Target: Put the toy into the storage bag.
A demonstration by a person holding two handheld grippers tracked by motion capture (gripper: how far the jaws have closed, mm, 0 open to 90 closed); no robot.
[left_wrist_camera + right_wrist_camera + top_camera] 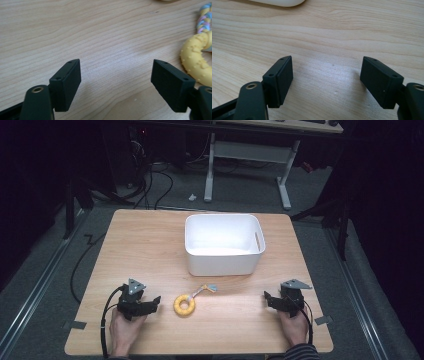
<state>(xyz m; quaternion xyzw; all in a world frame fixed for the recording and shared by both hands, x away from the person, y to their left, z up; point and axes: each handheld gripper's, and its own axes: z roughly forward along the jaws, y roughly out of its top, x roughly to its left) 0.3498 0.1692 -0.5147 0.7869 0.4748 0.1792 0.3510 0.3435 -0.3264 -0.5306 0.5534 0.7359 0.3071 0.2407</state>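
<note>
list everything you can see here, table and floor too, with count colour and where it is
table: 1, light wood top, centre of the high view
bin: 1, white, open-topped and empty, on the far middle of the table
ring toy: 1, yellow nubbed ring with a pastel braided rope tail, near middle of the table, in front of the bin and apart from it
desk frame: 1, white legs, on the floor beyond the table
cables: several, black, on the grey floor at far left
left gripper: 1, black, jaws open, resting on the table left of the ring toy
right gripper: 1, black, jaws open, on the table at near right
hands: 2, one on each gripper at the near edge
</note>
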